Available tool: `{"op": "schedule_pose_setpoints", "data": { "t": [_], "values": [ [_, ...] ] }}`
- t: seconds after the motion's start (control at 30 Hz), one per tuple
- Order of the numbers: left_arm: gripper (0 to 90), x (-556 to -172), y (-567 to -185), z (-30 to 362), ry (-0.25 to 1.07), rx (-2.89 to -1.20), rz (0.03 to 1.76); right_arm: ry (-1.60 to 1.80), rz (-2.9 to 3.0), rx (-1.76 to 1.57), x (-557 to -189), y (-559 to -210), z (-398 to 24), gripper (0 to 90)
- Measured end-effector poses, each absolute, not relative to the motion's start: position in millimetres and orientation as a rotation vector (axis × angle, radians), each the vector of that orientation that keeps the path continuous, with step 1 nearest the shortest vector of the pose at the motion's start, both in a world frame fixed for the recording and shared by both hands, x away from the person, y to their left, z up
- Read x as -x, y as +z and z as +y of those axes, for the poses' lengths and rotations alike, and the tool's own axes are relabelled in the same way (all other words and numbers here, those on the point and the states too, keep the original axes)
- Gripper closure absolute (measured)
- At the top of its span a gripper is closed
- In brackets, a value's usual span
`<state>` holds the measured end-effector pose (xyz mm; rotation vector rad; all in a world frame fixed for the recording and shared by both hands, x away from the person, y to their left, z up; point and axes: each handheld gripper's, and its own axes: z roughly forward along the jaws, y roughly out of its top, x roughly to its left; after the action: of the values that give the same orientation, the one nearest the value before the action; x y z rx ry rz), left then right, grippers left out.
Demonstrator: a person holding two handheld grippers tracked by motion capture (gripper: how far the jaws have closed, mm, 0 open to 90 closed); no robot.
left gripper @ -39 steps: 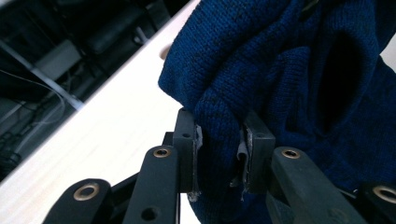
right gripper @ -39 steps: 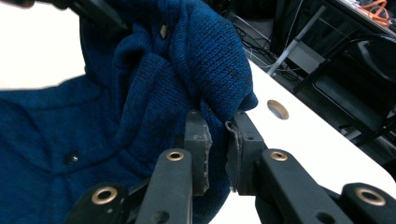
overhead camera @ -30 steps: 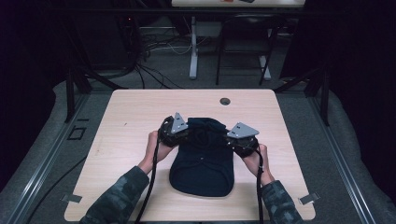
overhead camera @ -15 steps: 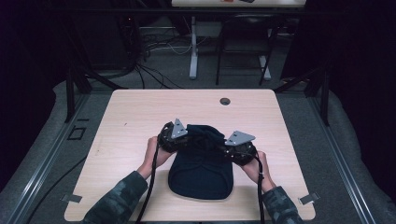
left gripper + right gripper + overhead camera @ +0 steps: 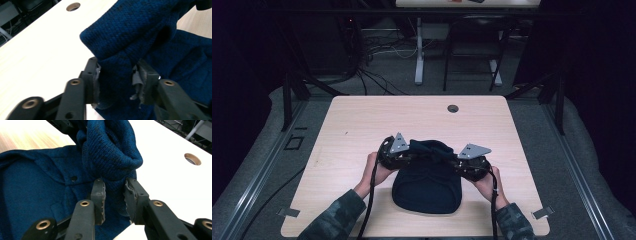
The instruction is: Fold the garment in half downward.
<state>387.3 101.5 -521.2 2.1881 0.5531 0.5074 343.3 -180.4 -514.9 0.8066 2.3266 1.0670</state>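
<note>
A dark blue knitted garment lies folded on the light wooden table, near the front edge. My left gripper is shut on the garment's far left corner, and the left gripper view shows the thick knit bunched between its pads. My right gripper is shut on the far right corner, where a fold of the cloth rises from between its pads. The far edge is lifted and pulled back over the rest of the garment. A small dark button shows on the flat part.
A round cable hole sits in the table near its far edge. Beyond the table are chair legs, desk legs and cables on a dark floor. Bare tabletop lies to the left, right and far side of the garment.
Both grippers have moved toward the near edge of the table, drawing the garment's far edge back over itself. The bundle is now shorter.
</note>
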Motion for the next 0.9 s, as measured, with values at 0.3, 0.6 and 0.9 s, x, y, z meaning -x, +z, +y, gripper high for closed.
{"op": "schedule_pose_setpoints", "data": {
  "t": [0.3, 0.6, 0.9],
  "values": [
    [63.1, -376, -527, 105, 0.47, -2.208, 0.522, 1.064, 2.347, -0.816, -333, -520, -178, 69.4],
    [67.3, -368, -533, 110, 0.432, -2.188, 0.527, 1.063, 2.383, -0.831, -327, -525, -177, 69.8],
    [67.3, -360, -540, 112, 0.394, -2.193, 0.526, 1.046, 2.401, -0.833, -324, -527, -178, 70.4]
  ]
}}
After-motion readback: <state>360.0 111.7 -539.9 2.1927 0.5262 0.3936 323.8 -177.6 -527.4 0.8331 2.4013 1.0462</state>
